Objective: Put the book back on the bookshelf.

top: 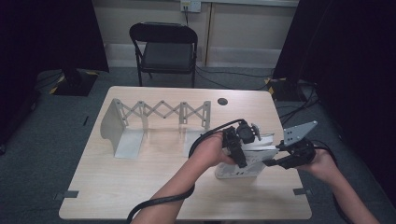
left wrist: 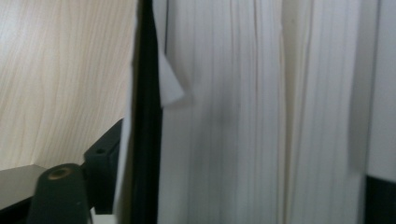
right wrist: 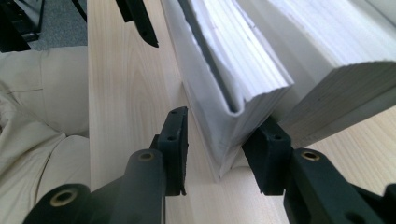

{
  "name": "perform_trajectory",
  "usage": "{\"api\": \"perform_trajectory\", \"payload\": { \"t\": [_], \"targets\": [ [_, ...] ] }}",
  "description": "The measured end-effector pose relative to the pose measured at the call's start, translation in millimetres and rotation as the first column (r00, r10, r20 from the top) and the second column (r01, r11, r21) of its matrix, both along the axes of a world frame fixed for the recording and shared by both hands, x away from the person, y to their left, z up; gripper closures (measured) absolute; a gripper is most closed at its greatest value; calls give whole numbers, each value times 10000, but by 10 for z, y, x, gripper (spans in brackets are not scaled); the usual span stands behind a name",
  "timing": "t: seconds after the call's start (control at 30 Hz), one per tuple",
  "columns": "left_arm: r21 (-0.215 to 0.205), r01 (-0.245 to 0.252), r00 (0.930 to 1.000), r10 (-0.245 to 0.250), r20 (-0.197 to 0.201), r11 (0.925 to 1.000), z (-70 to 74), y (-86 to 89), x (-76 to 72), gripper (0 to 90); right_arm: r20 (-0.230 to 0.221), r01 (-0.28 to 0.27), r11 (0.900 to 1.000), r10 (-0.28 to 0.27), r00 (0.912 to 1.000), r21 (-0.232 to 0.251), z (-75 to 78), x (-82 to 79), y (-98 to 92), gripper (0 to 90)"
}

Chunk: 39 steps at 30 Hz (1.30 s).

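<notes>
Two white books are handled at the right front of the light wooden table, right of the white metal expanding book rack.

The thin white book is straddled by the right gripper, whose jaws are set narrowly apart, one each side of its lower corner; contact cannot be confirmed. The thick white book stands just beside it. The left gripper is placed against the page edges; its jaws are largely hidden, so their opening cannot be determined.
</notes>
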<state>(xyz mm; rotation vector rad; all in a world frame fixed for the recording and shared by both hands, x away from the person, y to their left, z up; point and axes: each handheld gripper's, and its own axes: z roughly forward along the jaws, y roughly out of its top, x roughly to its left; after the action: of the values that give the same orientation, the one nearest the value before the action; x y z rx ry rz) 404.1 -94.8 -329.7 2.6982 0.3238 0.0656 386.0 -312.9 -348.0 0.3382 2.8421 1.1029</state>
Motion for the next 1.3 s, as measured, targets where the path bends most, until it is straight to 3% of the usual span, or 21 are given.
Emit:
{"api": "perform_trajectory", "payload": {
  "t": [0.17,0.3,0.33,0.67,0.8,1.03,1.17,1.3],
  "targets": [
    [167,-52,9998,49,176,9998,8,-20,4,207,1,33,10000,-33,10000,-21,1,-1,2,618],
    [225,-8,10000,6,60,9997,19,-63,4,204,-18,9,10000,-9,10000,-13,-3,3,2,628],
    [422,125,9999,-127,51,9990,10,-89,10,205,-35,-26,10000,26,10000,-34,-5,4,1,629],
    [117,212,9998,-212,-53,9997,4,-85,26,233,-19,20,10000,-20,10000,-46,-18,2,7,635],
    [189,284,9996,-284,-6,9994,7,-90,17,247,-5,40,10000,-40,10000,-87,-15,4,9,638],
    [369,635,9980,-638,53,9973,35,-105,-20,428,53,-26,10000,26,10000,-26,-20,-9,-1,636],
    [673,648,9977,-661,173,9956,63,-112,-34,462,51,2,10000,-3,10000,90,-31,-21,-4,609],
    [731,551,9982,-567,202,9958,69,-115,-42,480,137,-86,9996,83,9999,256,-54,-51,-7,527]
  ]
}}
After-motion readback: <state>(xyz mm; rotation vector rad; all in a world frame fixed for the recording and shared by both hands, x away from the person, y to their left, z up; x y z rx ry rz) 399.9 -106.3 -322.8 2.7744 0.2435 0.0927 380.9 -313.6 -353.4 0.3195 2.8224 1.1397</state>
